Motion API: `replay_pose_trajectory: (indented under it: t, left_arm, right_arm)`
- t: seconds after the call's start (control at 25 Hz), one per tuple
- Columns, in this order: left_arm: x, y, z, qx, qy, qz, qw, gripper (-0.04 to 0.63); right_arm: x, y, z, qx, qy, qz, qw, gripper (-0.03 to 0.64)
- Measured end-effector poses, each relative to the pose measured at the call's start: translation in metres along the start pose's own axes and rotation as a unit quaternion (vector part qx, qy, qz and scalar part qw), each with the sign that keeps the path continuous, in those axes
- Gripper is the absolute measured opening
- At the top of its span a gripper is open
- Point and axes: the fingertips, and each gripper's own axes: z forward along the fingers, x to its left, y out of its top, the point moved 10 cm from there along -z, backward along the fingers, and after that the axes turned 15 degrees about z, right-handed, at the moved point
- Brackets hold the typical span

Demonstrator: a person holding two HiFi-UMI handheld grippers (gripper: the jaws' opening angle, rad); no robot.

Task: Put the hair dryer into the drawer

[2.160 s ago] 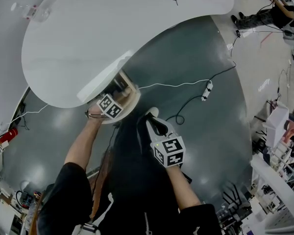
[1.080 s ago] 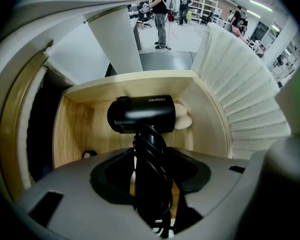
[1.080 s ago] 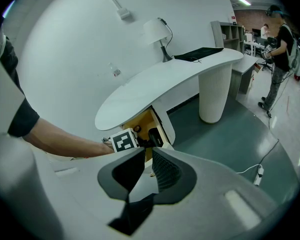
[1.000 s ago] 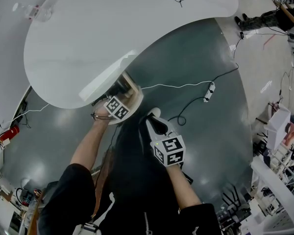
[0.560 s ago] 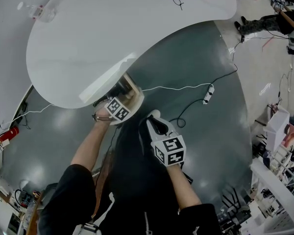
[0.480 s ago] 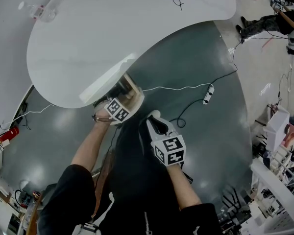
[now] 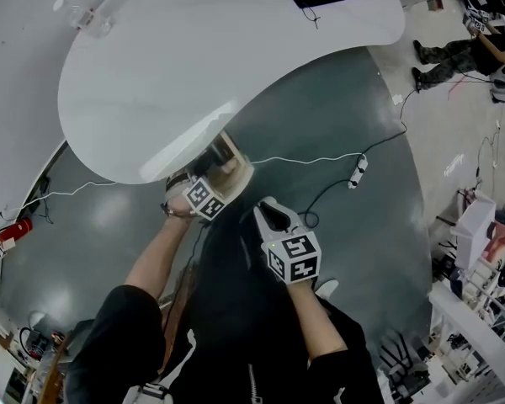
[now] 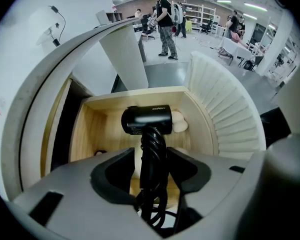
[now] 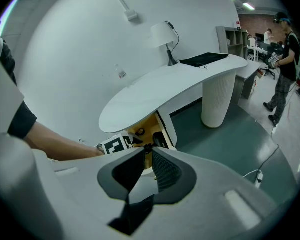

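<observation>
The black hair dryer (image 8: 146, 120) hangs over the open wooden drawer (image 8: 97, 129), its barrel lying crosswise and its cord wound round the handle. My left gripper (image 8: 152, 160) is shut on that handle. In the head view the left gripper (image 7: 215, 180) sits at the mouth of the drawer (image 7: 234, 160) under the white desk (image 7: 194, 57). My right gripper (image 7: 268, 205) hovers just right of it, above the floor, shut and holding nothing. The right gripper view looks past its closed jaws (image 9: 149, 152) at the drawer (image 9: 146, 126).
A cream rounded object (image 8: 179, 121) lies at the back of the drawer. On the grey floor lie a power strip (image 7: 358, 171) and a white cable (image 7: 303, 156). A bottle (image 7: 88, 15) and a lamp (image 9: 162, 34) stand on the desk. People stand far off.
The head view has shifted a little. My left gripper stays at the drawer's mouth with the hair dryer, nudged slightly right. The right gripper has hardly moved.
</observation>
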Motion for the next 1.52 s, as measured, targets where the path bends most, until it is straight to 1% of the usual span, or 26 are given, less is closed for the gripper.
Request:
replay_pose_trajectory:
  t: [0.2,0.36,0.52,0.64,0.8,0.96,1.08,1.24,1.52]
  left_arm:
    - [0.001,-0.004,-0.012,-0.015,0.018,-0.005,0.9997,0.206]
    - [0.002,-0.009,-0.024,-0.026,0.025,-0.02,0.9992,0.202]
    - [0.007,-0.014,-0.037,-0.036,0.042,-0.035,0.9979,0.153]
    - [0.006,-0.016,-0.045,-0.042,0.053,-0.044,0.9968,0.081]
    - [0.003,-0.019,-0.058,-0.048,0.057,-0.072,0.9946,0.047]
    - [0.002,-0.02,-0.079,-0.061,0.076,-0.106,0.9896,0.025]
    - [-0.006,-0.018,-0.095,-0.07,0.077,-0.138,0.985,0.021]
    - [-0.014,-0.012,-0.115,-0.077,0.084,-0.169,0.979,0.021]
    - [-0.034,-0.004,-0.147,-0.07,0.112,-0.204,0.9701,0.021]
  right_arm:
    - [0.001,0.007,-0.003,-0.007,0.003,0.0,1.0,0.034]
    - [0.006,0.01,-0.006,-0.013,0.006,-0.013,1.0,0.015]
    - [0.011,0.015,-0.005,-0.018,0.014,-0.022,0.999,0.008]
    - [0.013,0.016,-0.004,-0.018,0.022,-0.031,0.999,0.005]
    - [0.016,0.016,-0.006,-0.018,0.033,-0.05,0.998,0.005]
    - [0.019,0.021,-0.01,-0.019,0.054,-0.072,0.996,0.005]
    - [0.017,0.021,-0.016,-0.016,0.065,-0.092,0.994,0.005]
    - [0.014,0.023,-0.024,-0.016,0.088,-0.119,0.989,0.003]
    - [0.009,0.024,-0.038,-0.02,0.114,-0.158,0.981,0.003]
